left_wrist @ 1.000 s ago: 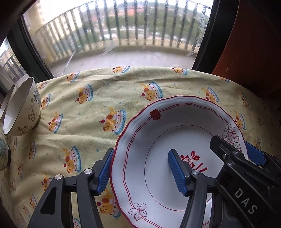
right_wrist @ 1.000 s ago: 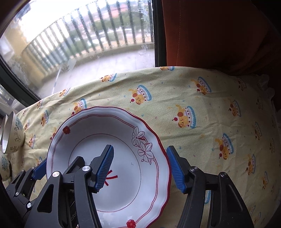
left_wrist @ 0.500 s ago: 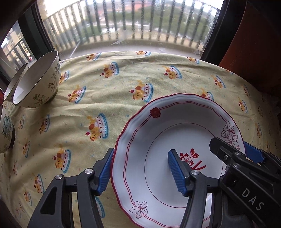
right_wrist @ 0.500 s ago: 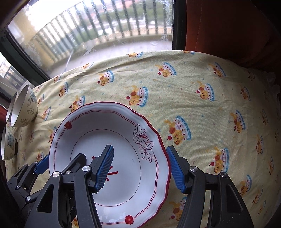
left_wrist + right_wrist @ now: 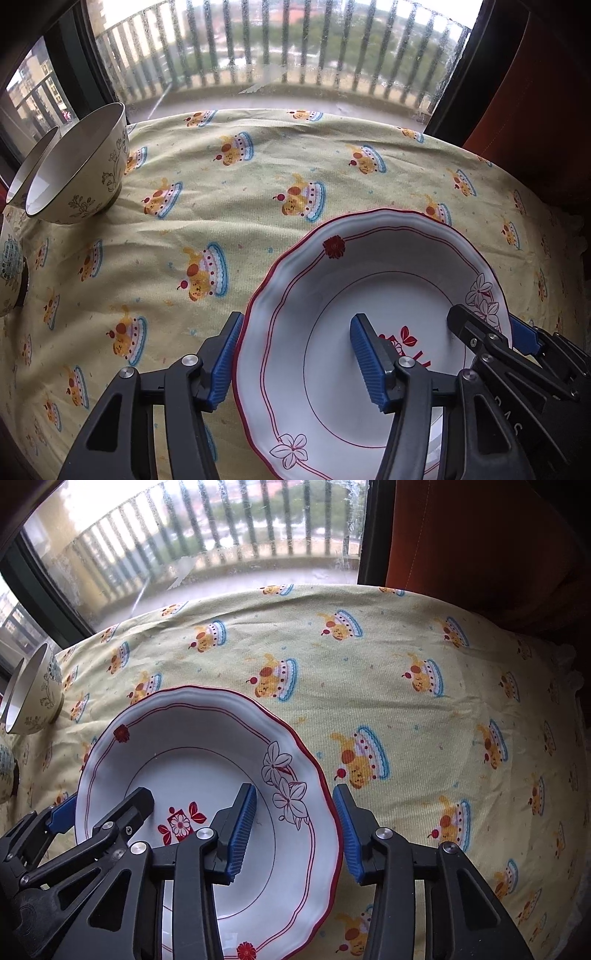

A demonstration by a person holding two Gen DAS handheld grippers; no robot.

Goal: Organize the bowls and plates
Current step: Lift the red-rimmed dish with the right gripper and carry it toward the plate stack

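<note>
Left gripper (image 5: 295, 360) closing astride the plate's (image 5: 332, 295) left rim, outer pad at the edge, inner pad over the well, not yet pinching. Right gripper (image 5: 293, 830) likewise closing astride the right rim (pads near but apart from it). One plate, resting on the cake-print tablecloth (image 5: 258, 177). Two nested bowls (image 5: 77, 170) at far left, plus a sliver of a third bowl (image 5: 11, 273), clearer from the left wrist; orange curtain (image 5: 480, 546) fuller from the right.

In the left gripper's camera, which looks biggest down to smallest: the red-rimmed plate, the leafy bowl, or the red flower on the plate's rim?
1. red-rimmed plate, though it is nearest the camera
2. leafy bowl
3. red flower
</note>
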